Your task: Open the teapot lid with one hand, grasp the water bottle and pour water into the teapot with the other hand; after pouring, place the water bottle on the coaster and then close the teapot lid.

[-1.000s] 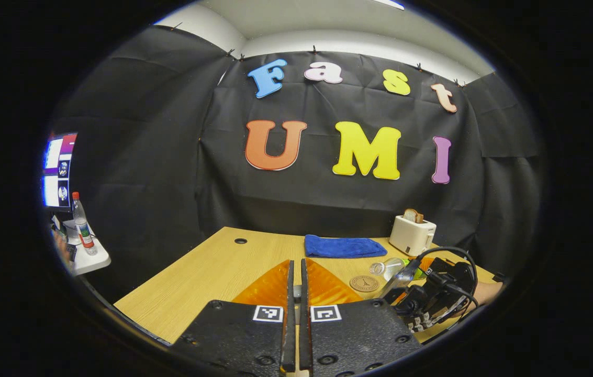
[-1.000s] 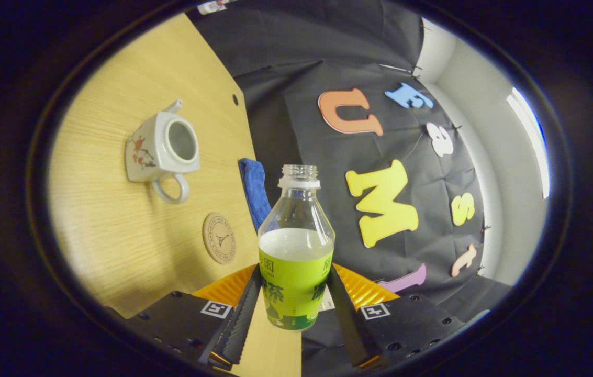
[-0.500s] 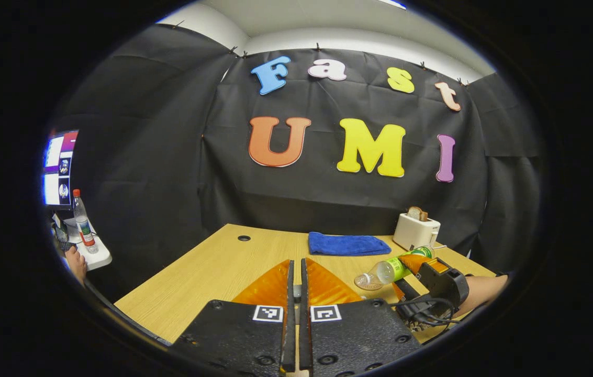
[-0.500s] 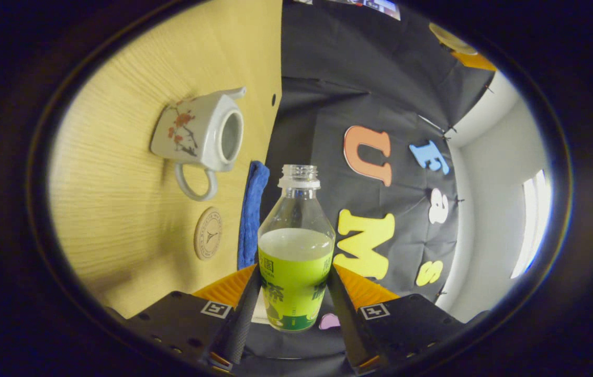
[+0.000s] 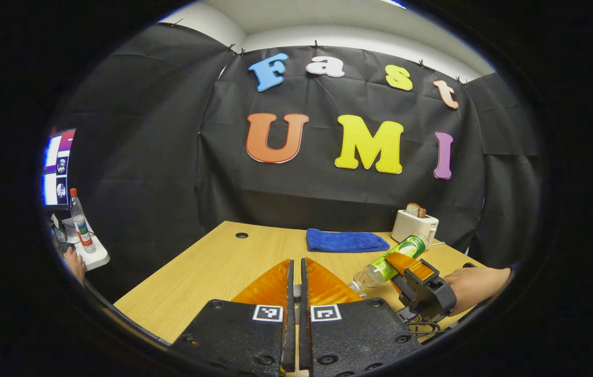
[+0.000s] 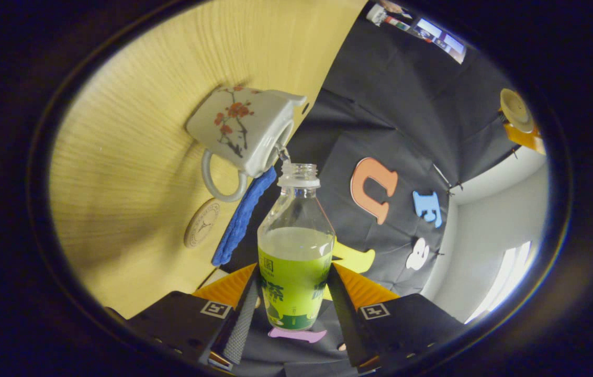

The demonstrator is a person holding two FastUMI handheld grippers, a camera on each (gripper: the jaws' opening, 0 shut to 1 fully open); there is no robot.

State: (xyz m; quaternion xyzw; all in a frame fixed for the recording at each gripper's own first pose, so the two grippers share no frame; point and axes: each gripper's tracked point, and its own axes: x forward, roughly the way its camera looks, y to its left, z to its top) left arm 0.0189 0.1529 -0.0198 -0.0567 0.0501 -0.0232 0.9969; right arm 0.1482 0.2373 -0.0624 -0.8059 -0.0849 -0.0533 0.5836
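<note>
The left gripper view looks level across the worktop (image 5: 212,267) toward the blue towel (image 5: 346,242). The right gripper view, rolled sideways, shares that towel (image 6: 241,220) close up.

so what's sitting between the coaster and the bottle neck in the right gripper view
The folded blue cloth lies between the coaster and the water bottle held in the right gripper, as the right gripper view shows.

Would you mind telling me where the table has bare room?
The table is bare from the cable hole forward, left of the blue towel. It is crowded around the toaster, water bottle and right tool.
</note>
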